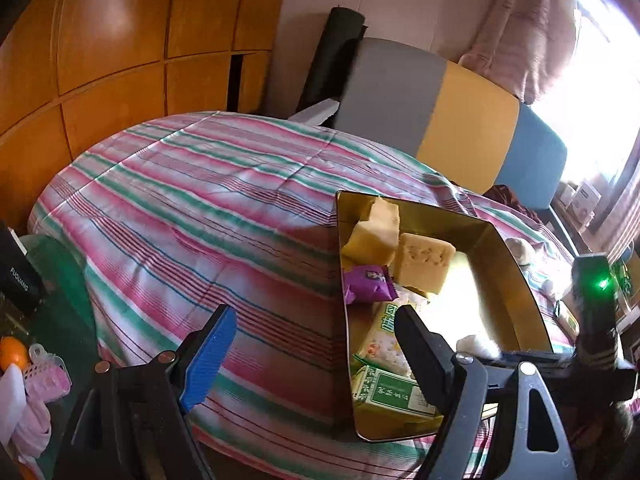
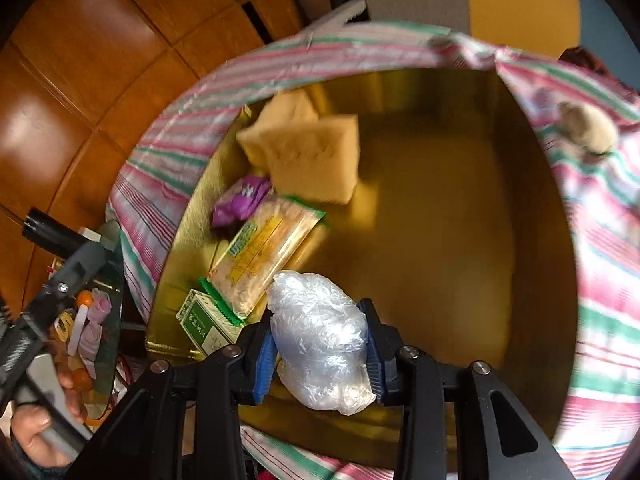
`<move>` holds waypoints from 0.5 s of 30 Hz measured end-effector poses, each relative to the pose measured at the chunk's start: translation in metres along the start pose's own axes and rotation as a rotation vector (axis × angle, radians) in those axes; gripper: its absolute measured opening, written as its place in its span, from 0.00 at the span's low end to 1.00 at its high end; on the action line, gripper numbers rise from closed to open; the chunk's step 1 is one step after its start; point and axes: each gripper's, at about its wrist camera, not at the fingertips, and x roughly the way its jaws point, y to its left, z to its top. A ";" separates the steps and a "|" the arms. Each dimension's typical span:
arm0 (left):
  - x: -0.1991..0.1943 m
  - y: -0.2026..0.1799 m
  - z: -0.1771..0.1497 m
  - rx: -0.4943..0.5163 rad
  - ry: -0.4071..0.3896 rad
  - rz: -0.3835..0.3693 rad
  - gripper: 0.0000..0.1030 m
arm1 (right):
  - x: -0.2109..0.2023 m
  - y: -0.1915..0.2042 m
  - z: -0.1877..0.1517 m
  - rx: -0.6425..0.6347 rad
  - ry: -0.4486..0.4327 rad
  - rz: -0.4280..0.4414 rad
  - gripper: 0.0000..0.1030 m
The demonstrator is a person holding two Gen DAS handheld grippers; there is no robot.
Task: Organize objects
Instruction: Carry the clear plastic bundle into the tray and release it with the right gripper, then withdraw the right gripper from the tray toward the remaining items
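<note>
The right tool (image 2: pixel 320 344) clenches a crumpled plastic bag (image 2: pixel 320 336) above the gold box (image 2: pixel 440 208) on the bed (image 1: pixel 200 200). It looks light, soft and slippery, best pinched mid-bulk. The left tool (image 1: pixel 316 344) hangs released.

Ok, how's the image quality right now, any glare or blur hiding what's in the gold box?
Left wrist view: window light at right is blown out, and glare whitens part of the gold box floor; the snacks stay readable. Right wrist view: no glare, but motion blur softens the bedspread and the box's far wall; the plastic bag in the right gripper is sharp.
</note>
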 end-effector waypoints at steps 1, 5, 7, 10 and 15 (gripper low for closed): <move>0.000 0.000 -0.001 0.001 0.002 0.000 0.80 | 0.005 0.002 -0.001 0.005 0.013 0.012 0.39; 0.002 -0.001 -0.003 0.009 0.008 -0.005 0.80 | 0.012 0.006 -0.008 0.007 0.029 0.074 0.46; 0.002 -0.003 -0.004 0.015 0.009 -0.005 0.80 | 0.012 0.005 -0.011 0.008 0.031 0.082 0.49; 0.000 -0.006 -0.002 0.025 0.002 -0.004 0.80 | 0.008 0.003 -0.015 0.015 0.017 0.098 0.55; -0.006 -0.018 0.000 0.060 -0.010 -0.010 0.80 | -0.011 0.005 -0.018 -0.012 -0.044 0.068 0.57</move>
